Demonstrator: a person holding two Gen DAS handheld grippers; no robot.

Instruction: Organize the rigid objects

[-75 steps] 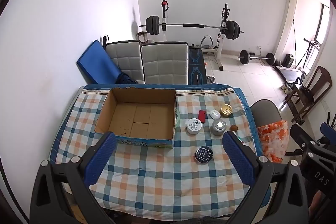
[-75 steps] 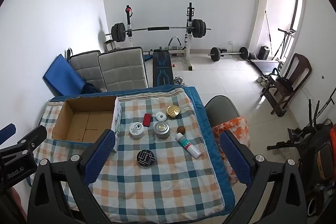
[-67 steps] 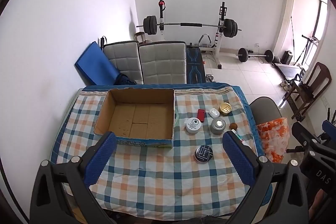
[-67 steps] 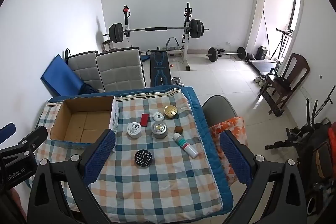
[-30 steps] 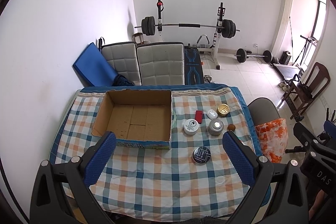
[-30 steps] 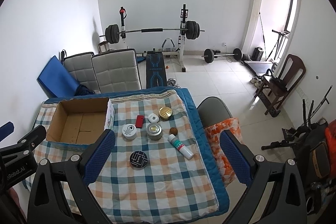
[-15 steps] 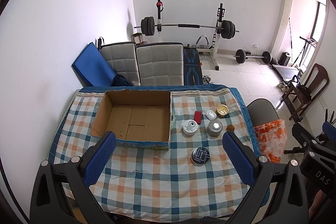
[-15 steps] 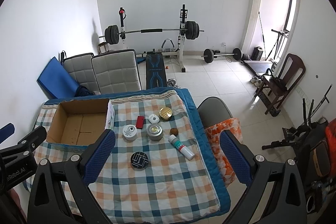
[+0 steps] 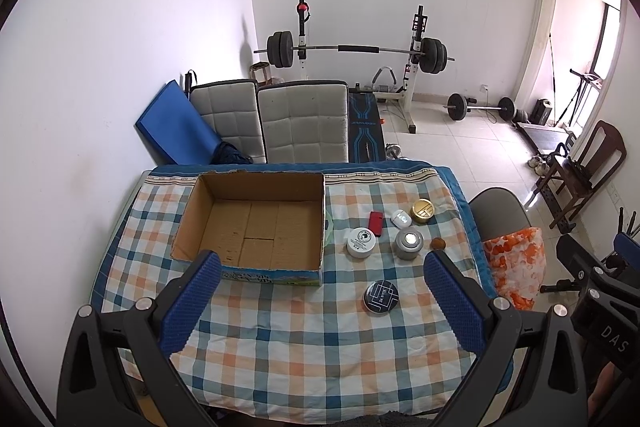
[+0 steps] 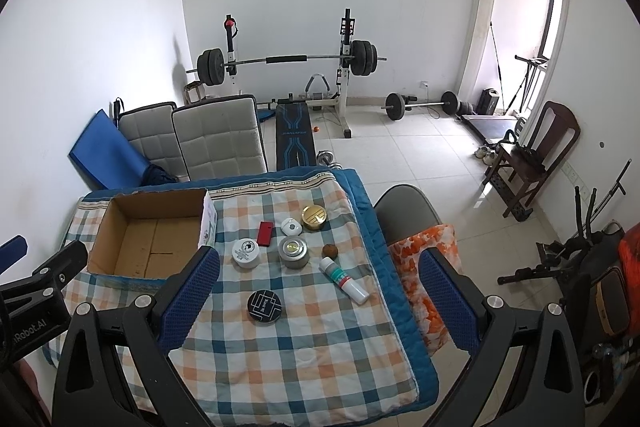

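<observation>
An open, empty cardboard box [image 9: 256, 227] [image 10: 152, 239] stands on the left of the checked table [image 9: 320, 347]. To its right lie a black round tin [image 9: 381, 298] [image 10: 264, 306], a white jar [image 9: 361, 242] [image 10: 245, 253], a silver tin [image 9: 409, 244] [image 10: 293, 251], a red case [image 9: 375, 223] [image 10: 264, 233], a small white case [image 9: 401, 218] [image 10: 291, 226], a gold tin [image 9: 423, 211] [image 10: 314, 217], a brown ball [image 9: 438, 243] [image 10: 330, 251] and a white tube [image 10: 344, 279]. My left gripper [image 9: 322, 297] and right gripper [image 10: 320, 295] are open, empty, high above the table's near side.
Two padded chairs [image 9: 280, 123] and a blue mat [image 9: 172, 131] stand behind the table. A grey chair with an orange cloth [image 10: 420, 251] is at the table's right side. A barbell rack [image 9: 356, 51] and a wooden chair [image 10: 532, 155] stand farther off.
Both grippers have risen and drawn back a little, so the table and objects look smaller. Nothing on the table has moved and both grippers stay open.
</observation>
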